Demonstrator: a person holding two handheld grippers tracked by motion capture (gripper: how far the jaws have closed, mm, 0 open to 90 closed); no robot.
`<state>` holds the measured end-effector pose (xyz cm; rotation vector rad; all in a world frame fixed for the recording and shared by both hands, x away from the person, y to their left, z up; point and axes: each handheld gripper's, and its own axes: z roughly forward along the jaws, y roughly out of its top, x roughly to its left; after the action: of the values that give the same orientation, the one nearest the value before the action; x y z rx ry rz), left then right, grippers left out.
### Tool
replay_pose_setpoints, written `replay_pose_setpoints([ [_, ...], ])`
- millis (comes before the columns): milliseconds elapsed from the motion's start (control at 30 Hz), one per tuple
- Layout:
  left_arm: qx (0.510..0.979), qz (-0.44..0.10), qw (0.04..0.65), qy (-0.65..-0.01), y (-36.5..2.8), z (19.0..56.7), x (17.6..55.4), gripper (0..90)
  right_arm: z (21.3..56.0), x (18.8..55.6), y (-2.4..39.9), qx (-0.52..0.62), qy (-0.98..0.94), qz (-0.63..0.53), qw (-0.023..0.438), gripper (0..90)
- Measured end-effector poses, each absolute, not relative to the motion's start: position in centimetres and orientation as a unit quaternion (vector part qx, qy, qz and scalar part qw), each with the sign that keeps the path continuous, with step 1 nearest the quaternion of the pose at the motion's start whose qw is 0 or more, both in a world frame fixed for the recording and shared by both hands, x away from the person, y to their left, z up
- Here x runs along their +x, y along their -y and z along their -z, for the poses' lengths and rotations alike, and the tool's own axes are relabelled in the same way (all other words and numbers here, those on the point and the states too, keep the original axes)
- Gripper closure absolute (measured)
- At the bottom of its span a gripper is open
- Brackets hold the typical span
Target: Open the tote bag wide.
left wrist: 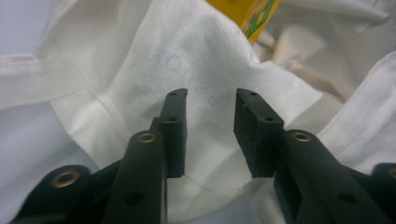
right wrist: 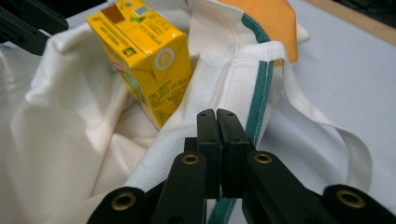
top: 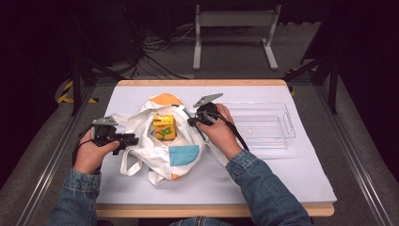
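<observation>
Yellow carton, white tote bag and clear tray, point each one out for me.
yellow carton [top: 164,127], high view, on its front face.
white tote bag [top: 141,123], high view, on the cloth left of the carton.
clear tray [top: 288,123], high view, on its right rim.

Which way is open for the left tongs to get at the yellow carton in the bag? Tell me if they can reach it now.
Probably yes. The left tongs stand open over the white bag cloth, and the yellow carton stands exposed in the bag's mouth just beyond, with only loose cloth between. The right tongs are shut on the bag's rim.
</observation>
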<state>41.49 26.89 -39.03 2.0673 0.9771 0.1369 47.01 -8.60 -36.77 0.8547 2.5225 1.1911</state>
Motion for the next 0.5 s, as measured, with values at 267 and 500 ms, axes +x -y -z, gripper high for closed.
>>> replay_pose_setpoints([
  [267, 0.798, -0.075, 0.469, -0.371, -28.6, 36.8, 40.7, 55.3, 34.7, 46.5, 9.6, 0.257, -0.838, -0.472, 0.097, 85.0],
  [500, 0.791, -0.083, 0.494, -0.353, -29.1, 35.5, 40.3, 52.7, 33.1, 46.1, 9.9, 0.175, -0.83, -0.521, 0.09, 77.9],
])
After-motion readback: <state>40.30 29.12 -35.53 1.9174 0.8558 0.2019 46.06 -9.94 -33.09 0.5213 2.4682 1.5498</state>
